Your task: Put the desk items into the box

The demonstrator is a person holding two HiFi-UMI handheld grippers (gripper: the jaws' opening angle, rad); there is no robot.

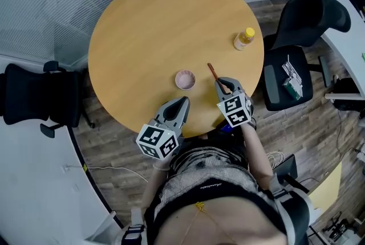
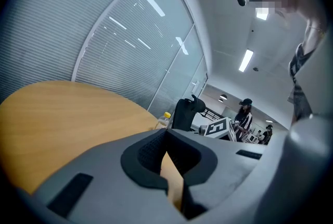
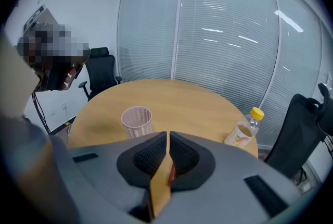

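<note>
- Head view: a round wooden table (image 1: 159,27) fills the upper centre. The only open container we see on it is a small pink basket (image 1: 185,80), upright at lower centre of the tabletop. Inside it we see only its own pale bottom.
- Head view: a clear bottle (image 1: 244,39) with a yellow cap stands near the table's right edge, well apart from the basket. We cannot read its fill from here.
- Head view: a thin red-brown stick (image 1: 211,70) runs up and left from the tip of the right gripper (image 1: 223,84), just right of the basket. The left gripper (image 1: 184,101) sits below the basket at the near table edge.
- Head view: the right-hand chair (image 1: 311,19) carries small items (image 1: 292,80) on its seat. The left-hand chair (image 1: 34,96) is at the frame's left edge.
- Left gripper view: the jaw tips meet and nothing is between them. Tabletop shows through the gap below the tips. The bottle is small at centre.
- Right gripper view: the jaws are closed to a hairline slit, with a red sliver of the stick pinched low in the gap. The basket is left of centre, with a lattice wall tapering to its base. The bottle at right shows a pale label with orange print.
</note>
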